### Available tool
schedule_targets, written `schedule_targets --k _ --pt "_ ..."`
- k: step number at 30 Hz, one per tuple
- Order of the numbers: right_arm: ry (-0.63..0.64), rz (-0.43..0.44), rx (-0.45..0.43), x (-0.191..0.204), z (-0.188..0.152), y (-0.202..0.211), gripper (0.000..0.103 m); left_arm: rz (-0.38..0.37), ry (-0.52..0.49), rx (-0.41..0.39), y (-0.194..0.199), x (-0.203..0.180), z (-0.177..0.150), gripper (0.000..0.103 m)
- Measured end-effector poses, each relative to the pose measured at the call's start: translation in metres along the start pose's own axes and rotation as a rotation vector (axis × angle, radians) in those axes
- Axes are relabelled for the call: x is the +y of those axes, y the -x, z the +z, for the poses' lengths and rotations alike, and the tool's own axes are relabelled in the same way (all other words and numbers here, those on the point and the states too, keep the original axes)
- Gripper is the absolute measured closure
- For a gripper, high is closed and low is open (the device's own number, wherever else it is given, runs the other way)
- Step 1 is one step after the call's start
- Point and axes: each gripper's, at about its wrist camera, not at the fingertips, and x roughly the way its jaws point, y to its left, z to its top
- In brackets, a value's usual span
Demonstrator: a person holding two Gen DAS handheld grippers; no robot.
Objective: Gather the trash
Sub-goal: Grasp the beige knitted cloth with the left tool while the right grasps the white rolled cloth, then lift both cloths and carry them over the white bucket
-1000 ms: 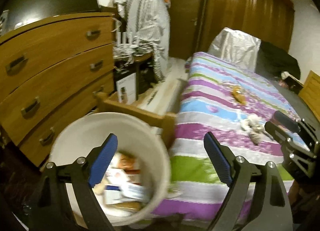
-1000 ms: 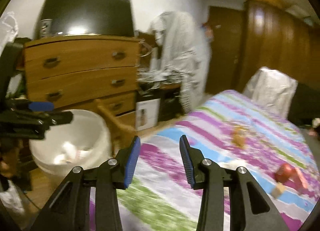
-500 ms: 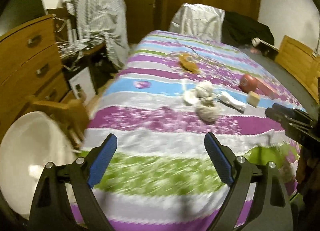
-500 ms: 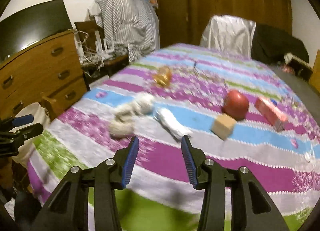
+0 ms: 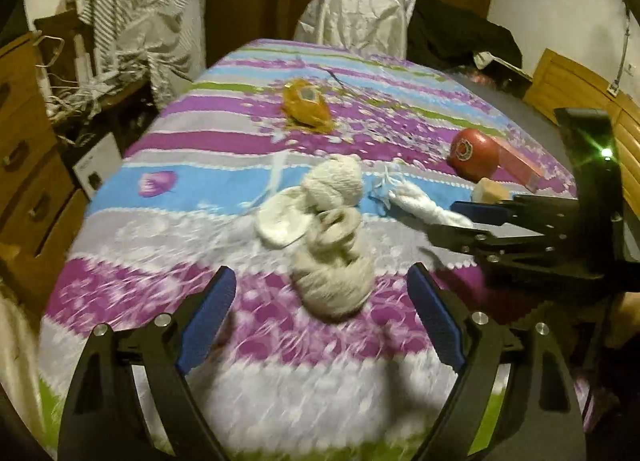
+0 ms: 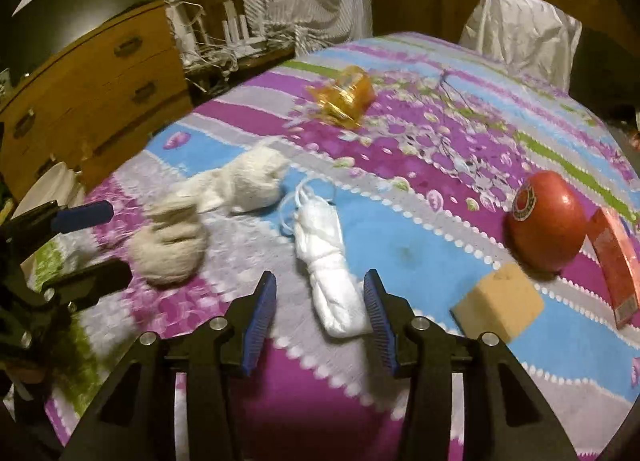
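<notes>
Much is left: on the striped purple-and-blue bedspread (image 6: 420, 221) lie a rolled white cloth wad with a string loop (image 6: 326, 261), crumpled beige wads (image 5: 332, 237), a crinkled orange wrapper (image 6: 344, 97), a red ball-shaped item (image 6: 546, 221), a tan block (image 6: 498, 303) and a red carton (image 6: 614, 257). The right gripper (image 6: 320, 315) is spread, straddling the white wad's near end, not gripping it. The left gripper (image 5: 320, 325) hovers wide open just short of the beige wads (the bin's contents aren't visible)
</notes>
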Motion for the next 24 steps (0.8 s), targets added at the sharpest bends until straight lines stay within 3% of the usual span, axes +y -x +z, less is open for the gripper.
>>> schedule_targets --k 2,6,8,9,10,16,20,24 --pt "-0.029 0.027 -0.004 -0.006 -0.002 -0.003 0.056 -0.003 -0.001 0.038 -0.014 -0.003 0.004 0.023" --pt "-0.017 0.021 -0.004 -0.004 -0.003 -0.006 0.056 0.021 0.005 0.123 -0.037 -0.006 0.005 0.048" --pt "0.000 0.004 -0.005 0.001 -0.003 -0.007 0.058 0.033 0.008 0.119 -0.036 -0.005 0.004 0.058" --pt "0.004 0.003 -0.009 0.001 -0.004 -0.005 0.064 0.028 0.013 0.113 -0.034 -0.004 0.003 0.060" --pt "0.007 0.000 -0.016 0.002 -0.006 -0.001 0.072 0.016 0.020 0.111 -0.032 -0.002 0.002 0.061" --pt "0.011 0.006 -0.078 0.019 -0.020 0.031 0.075 -0.015 0.073 0.089 -0.002 0.008 -0.017 0.063" --pt "-0.023 0.023 -0.112 0.036 -0.043 0.067 0.075 0.042 0.077 0.068 0.033 0.012 -0.041 0.063" --pt "-0.056 0.000 -0.087 0.063 -0.085 0.093 0.075 0.105 0.108 0.064 0.063 0.022 -0.061 0.063"
